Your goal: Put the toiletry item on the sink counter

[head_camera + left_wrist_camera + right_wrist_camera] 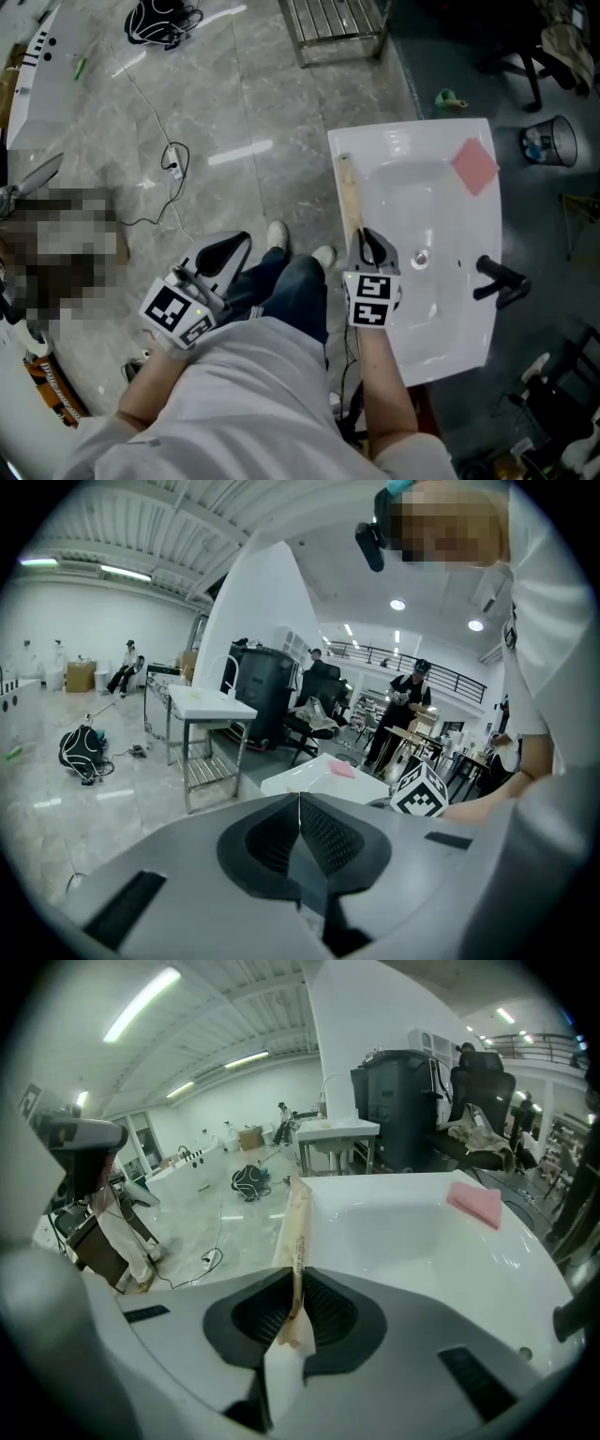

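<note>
A long, thin toiletry item in a tan paper wrapper (349, 199) stretches along the left rim of the white sink (412, 131). My right gripper (367, 234) is shut on its near end. In the right gripper view the wrapper (298, 1227) runs forward from between the shut jaws of the right gripper (298, 1277) over the counter's left edge; I cannot tell whether it rests on the counter. My left gripper (242, 240) hangs over the floor left of the person's legs, and the left gripper (299, 801) is shut on nothing.
On the sink's far corner lies a pink sponge (475, 166) (476, 1201), and a black faucet (500, 279) stands at its right side. A wire wastebasket (548, 141) is beyond it, with a metal rack (333, 23) at the top. Cables (173, 159) trail over the floor.
</note>
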A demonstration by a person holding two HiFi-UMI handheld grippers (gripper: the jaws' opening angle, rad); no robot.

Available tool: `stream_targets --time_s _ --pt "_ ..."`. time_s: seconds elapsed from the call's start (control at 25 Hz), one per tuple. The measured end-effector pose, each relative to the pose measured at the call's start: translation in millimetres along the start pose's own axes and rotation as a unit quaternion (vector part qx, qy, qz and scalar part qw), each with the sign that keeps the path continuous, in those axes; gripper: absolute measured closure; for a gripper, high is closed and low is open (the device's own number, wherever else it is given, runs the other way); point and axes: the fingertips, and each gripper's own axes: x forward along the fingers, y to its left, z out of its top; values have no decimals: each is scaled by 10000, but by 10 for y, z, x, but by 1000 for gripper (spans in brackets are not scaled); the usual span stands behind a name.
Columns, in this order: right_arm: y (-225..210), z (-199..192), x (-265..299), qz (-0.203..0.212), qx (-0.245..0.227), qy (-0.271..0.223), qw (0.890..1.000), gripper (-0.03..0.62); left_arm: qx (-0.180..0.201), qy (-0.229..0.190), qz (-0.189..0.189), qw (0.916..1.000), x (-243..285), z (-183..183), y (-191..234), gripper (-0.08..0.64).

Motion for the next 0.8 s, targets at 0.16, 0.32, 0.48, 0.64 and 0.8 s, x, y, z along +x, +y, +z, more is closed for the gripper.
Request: stream_targets --time_s 0.16,0.32,0.48,0.64,0.8 --pt "12 4 11 110 -26 18 9999 558 3 24 3 10000 28 3 -32 543" --pt "24 -2 9 159 -11 33 9999 558 18 17 -7 10000 39 5 -50 543" --pt "34 -1 12 172 8 30 9998 549 31 1 -13 10000 31 3 -47 543" --pt "46 -8 -3 113 25 -14 9999 508 39 -25 -51 10000 -17 19 -36 543" --pt "65 110 -93 58 42 -90 9999 486 57 -84 -98 9999 -40 93 -34 543"
